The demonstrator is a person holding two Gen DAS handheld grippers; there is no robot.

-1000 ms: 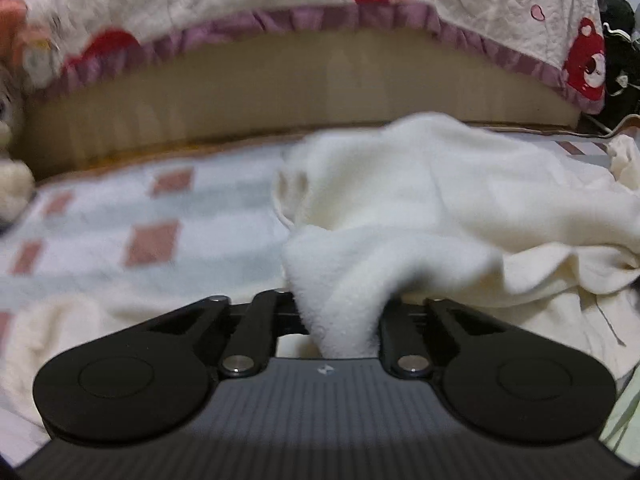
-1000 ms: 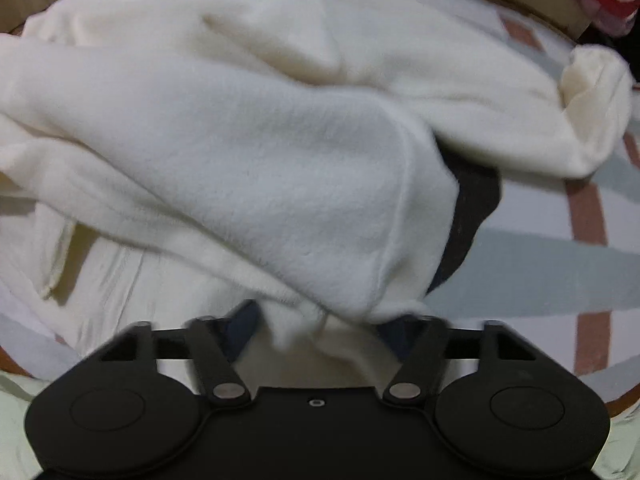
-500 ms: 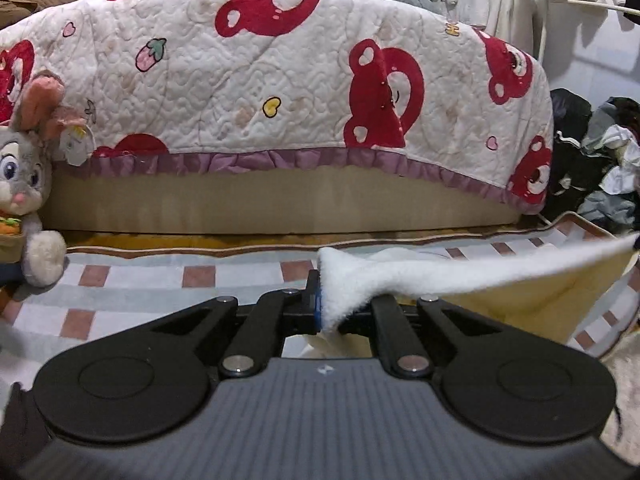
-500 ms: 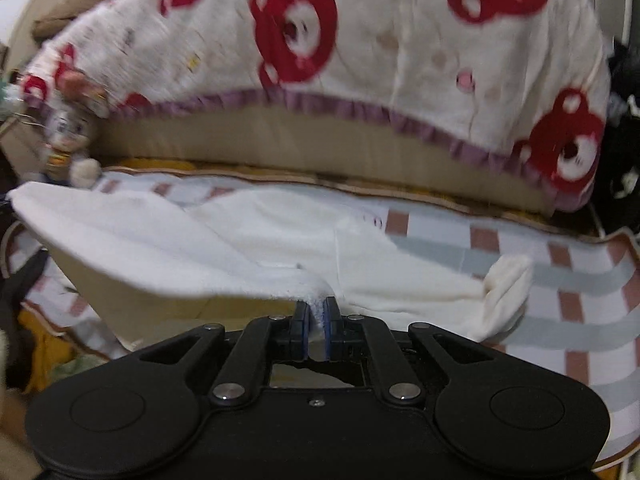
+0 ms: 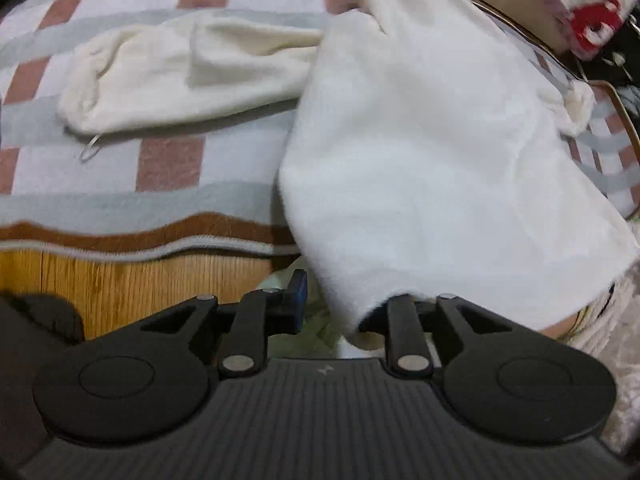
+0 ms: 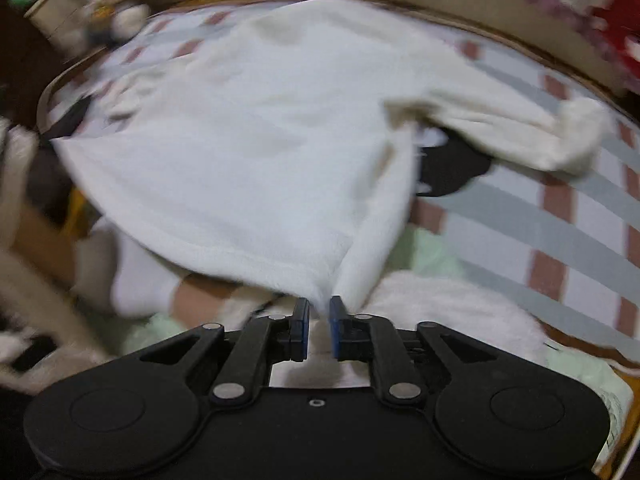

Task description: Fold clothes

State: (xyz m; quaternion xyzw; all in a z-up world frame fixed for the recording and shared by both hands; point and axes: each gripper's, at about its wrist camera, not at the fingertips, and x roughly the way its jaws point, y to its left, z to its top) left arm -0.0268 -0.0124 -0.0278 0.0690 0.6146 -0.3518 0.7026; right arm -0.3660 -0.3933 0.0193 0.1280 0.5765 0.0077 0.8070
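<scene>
A white fleece top (image 5: 420,140) lies spread on the checked blanket (image 5: 168,168), one sleeve (image 5: 180,76) stretched out to the left. My left gripper (image 5: 348,296) points down at the near hem. Its jaws are opening; the hem corner hangs between them, over the right finger and apart from the left blue pad (image 5: 298,296). In the right wrist view the same top (image 6: 260,140) fans out ahead, its other sleeve (image 6: 540,132) off to the right. My right gripper (image 6: 319,308) is opening too, its pads a little apart with the other hem corner at the gap.
Bare wooden floor (image 5: 120,284) shows past the blanket's near edge. A black item (image 6: 448,168) lies partly under the top. Pale green cloth (image 6: 432,256) and a white fleece piece (image 6: 460,312) lie close by. A bear-print quilt (image 5: 592,28) borders the far side.
Both grippers held the hem shut and lifted it high, then tipped down toward the blanket. The top now lies spread out, and both pairs of jaws have parted.
</scene>
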